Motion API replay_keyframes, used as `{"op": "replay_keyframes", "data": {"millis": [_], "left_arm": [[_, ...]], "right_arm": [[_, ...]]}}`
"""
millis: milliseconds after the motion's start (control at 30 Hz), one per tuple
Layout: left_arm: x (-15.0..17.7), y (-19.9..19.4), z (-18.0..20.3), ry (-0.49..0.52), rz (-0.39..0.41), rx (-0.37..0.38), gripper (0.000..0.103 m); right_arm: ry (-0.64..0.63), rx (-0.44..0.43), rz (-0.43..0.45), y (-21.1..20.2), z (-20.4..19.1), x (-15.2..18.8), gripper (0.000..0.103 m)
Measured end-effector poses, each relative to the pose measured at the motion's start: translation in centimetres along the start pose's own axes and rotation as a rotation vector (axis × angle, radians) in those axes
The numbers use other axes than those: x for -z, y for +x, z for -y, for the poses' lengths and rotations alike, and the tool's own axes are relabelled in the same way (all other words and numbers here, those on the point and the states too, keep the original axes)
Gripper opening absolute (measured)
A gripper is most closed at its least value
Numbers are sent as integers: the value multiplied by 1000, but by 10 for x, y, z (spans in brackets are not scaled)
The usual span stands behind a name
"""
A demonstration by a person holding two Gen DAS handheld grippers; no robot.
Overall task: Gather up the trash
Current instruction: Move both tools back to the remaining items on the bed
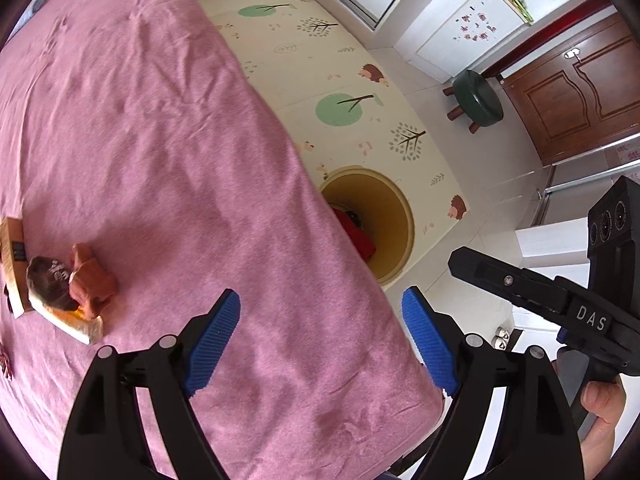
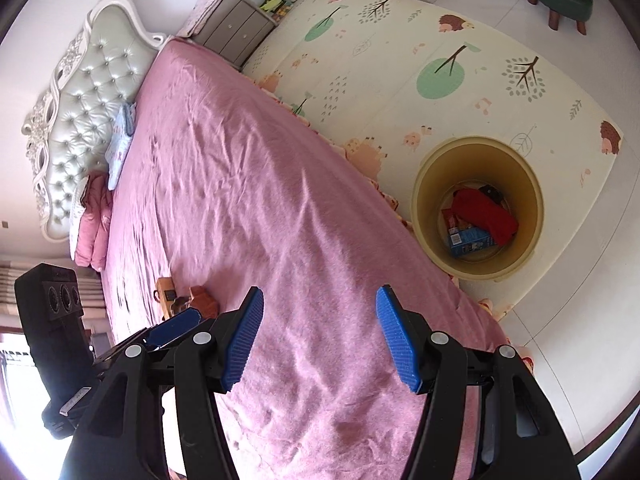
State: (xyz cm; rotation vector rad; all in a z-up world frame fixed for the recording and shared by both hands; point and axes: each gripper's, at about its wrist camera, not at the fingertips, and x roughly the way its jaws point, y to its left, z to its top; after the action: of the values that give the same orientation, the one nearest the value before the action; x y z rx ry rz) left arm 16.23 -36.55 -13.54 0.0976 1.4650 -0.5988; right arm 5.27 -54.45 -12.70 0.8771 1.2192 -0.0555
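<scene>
The left gripper (image 1: 320, 336) stands with its blue pads wide apart and nothing between them — only the pink bedspread (image 1: 160, 140) shows in the gap. The right gripper (image 2: 320, 336) is likewise parted, its jaws empty over the same bedspread, somewhat less wide than the left.

Taking the yellow bin (image 2: 524, 184) as landmark: it stands on the patterned play mat (image 2: 400, 60) just beside the long edge of the bed. In the right wrist view it lies beyond and to the right of the right gripper's fingertips, well apart from them, and its inside is plain — a red bundle (image 2: 484, 212), a blue carton (image 2: 470, 242) and a small dark item already lie at the bottom. In the left wrist view the bin (image 1: 396, 216) sits beyond the gap between the left fingers, half hidden by the bed's edge.

The trash still on the bed is a small heap: an orange-brown crumpled wrapper (image 1: 90, 284) lying against a dark snack packet (image 1: 50, 280), both on or beside a flat tan box (image 1: 16, 264). It lies far across the bedspread from the bin, to the left of the left gripper's left finger and apart from it. The right wrist view catches the same heap just past the left gripper's blue pad.

A green stool (image 1: 478, 100) stands on the tiles beyond the mat, farther from the bed than the bin.
</scene>
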Motion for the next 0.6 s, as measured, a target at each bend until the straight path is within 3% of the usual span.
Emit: {"op": "replay_keyframes", "data": {"millis": [600], "left_arm": [[90,-69,-199,-379,96,-112,83]], "right_arm": [[-333,-47,-217,103,-176,65,58]]}}
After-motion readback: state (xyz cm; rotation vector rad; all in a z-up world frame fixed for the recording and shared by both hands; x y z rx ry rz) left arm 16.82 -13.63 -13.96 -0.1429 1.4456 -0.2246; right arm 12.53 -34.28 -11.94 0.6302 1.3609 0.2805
